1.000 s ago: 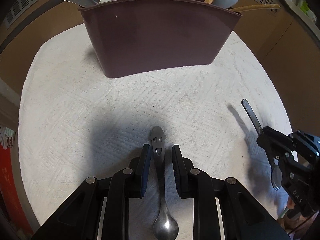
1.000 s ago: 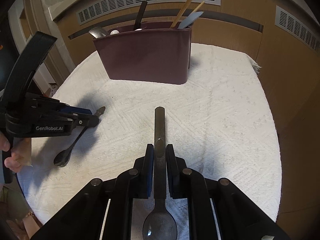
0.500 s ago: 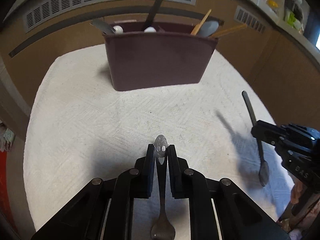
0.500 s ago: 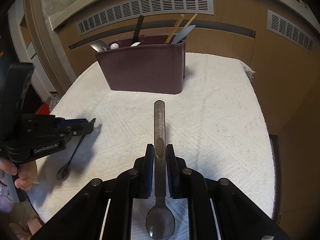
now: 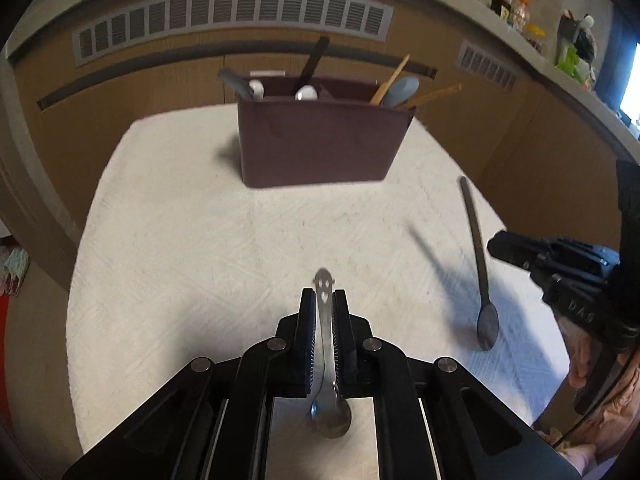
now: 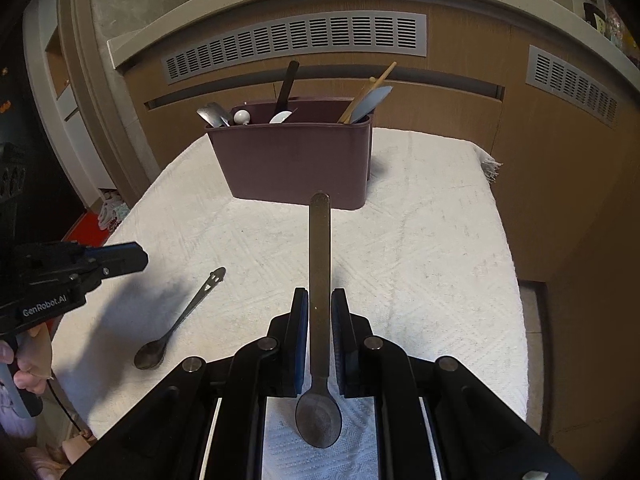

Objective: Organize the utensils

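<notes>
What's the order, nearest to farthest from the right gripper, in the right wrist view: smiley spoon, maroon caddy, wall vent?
1. smiley spoon, lower left on the cloth.
2. maroon caddy, straight ahead at the far edge.
3. wall vent, behind the caddy.

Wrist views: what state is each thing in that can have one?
left gripper: shut on the smiley-handled spoon in its own view; the right wrist view shows them apart.
right gripper: shut on the dark spoon, handle pointing forward.
maroon utensil holder: upright, utensils standing inside.
white cloth: spread flat.
</notes>
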The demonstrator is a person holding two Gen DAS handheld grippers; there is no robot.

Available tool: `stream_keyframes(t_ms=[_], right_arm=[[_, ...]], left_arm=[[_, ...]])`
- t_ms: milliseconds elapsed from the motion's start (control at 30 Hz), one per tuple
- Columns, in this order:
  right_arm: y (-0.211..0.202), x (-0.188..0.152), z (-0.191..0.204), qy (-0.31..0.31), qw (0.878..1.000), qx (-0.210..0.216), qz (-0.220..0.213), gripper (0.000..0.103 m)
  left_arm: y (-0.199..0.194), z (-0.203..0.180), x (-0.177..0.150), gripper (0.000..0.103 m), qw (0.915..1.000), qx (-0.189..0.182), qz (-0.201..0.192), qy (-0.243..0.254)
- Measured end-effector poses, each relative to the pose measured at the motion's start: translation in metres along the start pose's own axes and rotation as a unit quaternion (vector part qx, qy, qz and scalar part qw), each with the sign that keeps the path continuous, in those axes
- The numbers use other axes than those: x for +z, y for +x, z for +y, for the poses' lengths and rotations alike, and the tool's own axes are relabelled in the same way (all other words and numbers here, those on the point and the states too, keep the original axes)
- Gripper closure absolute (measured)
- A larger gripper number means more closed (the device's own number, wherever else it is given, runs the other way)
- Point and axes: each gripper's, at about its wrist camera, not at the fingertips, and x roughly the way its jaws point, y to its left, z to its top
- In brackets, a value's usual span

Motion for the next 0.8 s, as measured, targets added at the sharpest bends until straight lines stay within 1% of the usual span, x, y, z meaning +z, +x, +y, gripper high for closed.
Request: stream_keyframes(t_ms=[67, 133, 167, 200, 233, 267, 300, 400, 467, 500, 533, 600, 633, 667, 700, 767, 800], right_arm=[[0.001, -0.002, -0.002, 0.001, 1.000, -0.003, 0.007, 0.092], [0.001, -0.004, -0.005, 0.007, 1.000, -0.004, 0.010, 0.092], [0.001, -0.004, -0.006, 0.008, 1.000, -0.003, 0.010, 0.092], [0.000, -0.005, -0.007, 0.009, 1.000, -0.003, 0.009, 0.092], [0.000, -0.006, -0.007, 0.008, 1.000, -0.005, 0.008, 0.092], [0.000, -0.007, -0.006, 0.007, 1.000, -0.006, 0.008, 0.092], [0.001, -0.008, -0.006, 0.006, 1.000, -0.007, 0.009, 0.092], [0.006, -0.013, -0.007, 0.007, 1.000, -0.010, 0.018, 0.092], [0.010, -0.015, -0.010, 0.011, 1.000, -0.016, 0.023, 0.092], [0.011, -0.016, -0.012, 0.016, 0.999, -0.018, 0.027, 0.092], [0.012, -0.017, -0.015, 0.021, 0.999, -0.021, 0.028, 0.092], [0.011, -0.018, -0.018, 0.027, 0.999, -0.029, 0.025, 0.092], [0.010, -0.019, -0.019, 0.026, 0.999, -0.037, 0.021, 0.092], [0.009, -0.020, -0.019, 0.023, 0.999, -0.042, 0.019, 0.089], [0.009, -0.020, -0.019, 0.021, 0.999, -0.046, 0.019, 0.084], [0.010, -0.021, -0.020, 0.023, 0.999, -0.035, 0.020, 0.077], [0.012, -0.020, -0.020, 0.023, 0.999, -0.027, 0.023, 0.077]], left_arm=[[0.010, -0.001, -0.013, 0.092, 0.9993, -0.010, 0.036, 0.001], [0.013, -0.004, -0.024, 0.089, 0.9985, -0.020, 0.051, 0.009], [0.012, -0.007, -0.032, 0.083, 0.9983, -0.023, 0.051, 0.019], [0.010, -0.010, -0.040, 0.071, 0.9981, -0.027, 0.048, 0.029], [0.007, -0.012, -0.047, 0.063, 0.9979, -0.030, 0.044, 0.036], [0.004, -0.014, -0.053, 0.049, 0.9980, -0.031, 0.039, 0.040], [0.000, -0.016, -0.061, 0.045, 0.9983, -0.029, 0.029, 0.041], [-0.005, -0.023, -0.077, 0.045, 0.9990, -0.009, 0.012, 0.042], [-0.004, -0.021, -0.080, 0.045, 0.9992, 0.008, 0.010, 0.037], [0.000, -0.020, -0.080, 0.047, 0.9993, 0.022, 0.009, 0.027], [0.001, -0.017, -0.080, 0.049, 0.9994, 0.027, 0.009, 0.021], [0.008, -0.016, -0.079, 0.059, 0.9990, 0.041, 0.016, 0.011], [0.011, -0.015, -0.079, 0.061, 0.9986, 0.049, 0.019, 0.008], [0.012, -0.014, -0.080, 0.064, 0.9984, 0.055, 0.011, 0.007], [0.011, -0.016, -0.080, 0.074, 0.9983, 0.056, 0.008, 0.010], [0.006, -0.016, -0.079, 0.074, 0.9986, 0.051, -0.004, 0.012], [0.000, -0.015, -0.075, 0.074, 0.9985, 0.051, -0.016, 0.013]])
